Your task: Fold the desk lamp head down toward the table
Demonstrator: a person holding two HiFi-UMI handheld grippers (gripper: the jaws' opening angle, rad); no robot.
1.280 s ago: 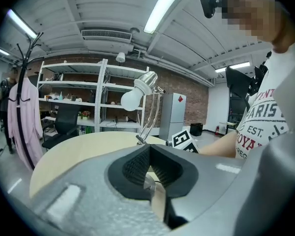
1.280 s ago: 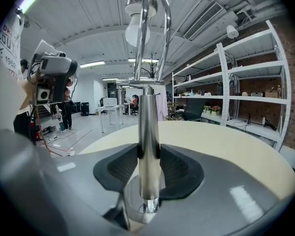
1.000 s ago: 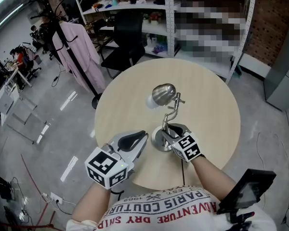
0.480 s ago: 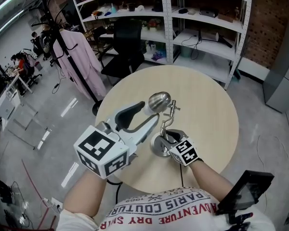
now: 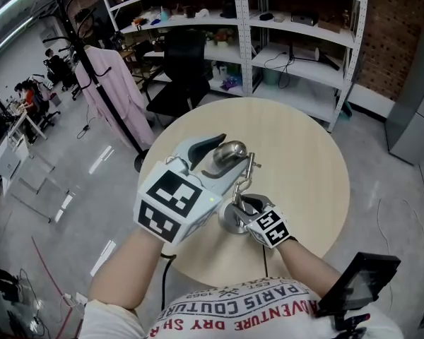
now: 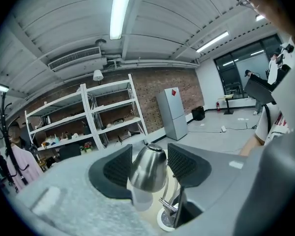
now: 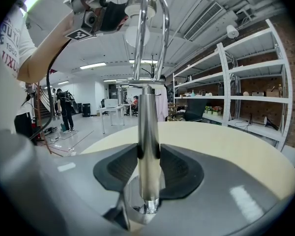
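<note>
I am holding my left gripper (image 5: 220, 159) up over the round pale counter (image 5: 307, 161), level with the lamp head (image 6: 148, 167). My left fingers (image 6: 118, 168) have just been opening and are now standing spread wide. The brushed-metal lamp head is sitting in the gap between the two black pads, and I cannot make out either pad pressing on it. A white bulb (image 6: 140, 200) is poking out of the shade's wide mouth, low and toward me in the left gripper view.

I am keeping my right gripper (image 5: 243, 204) low, near the counter's near edge. Its fingers (image 7: 179, 168) are pinching the lamp's upright chrome stem (image 7: 148, 132) just above the round metal base (image 5: 227, 224). The stem is standing straight between the pads, which are touching it on both sides. The base is resting flat on the counter. Above the stem, in the right gripper view, the thin chrome arm tubes (image 7: 163, 28) are rising to the head, where my left gripper is showing at the top of the picture.

Beyond the counter a black office chair (image 5: 180, 66) is standing in front of white metal shelving (image 5: 297, 27), and a pink garment (image 5: 113, 76) is hanging on a coat stand at the left.
</note>
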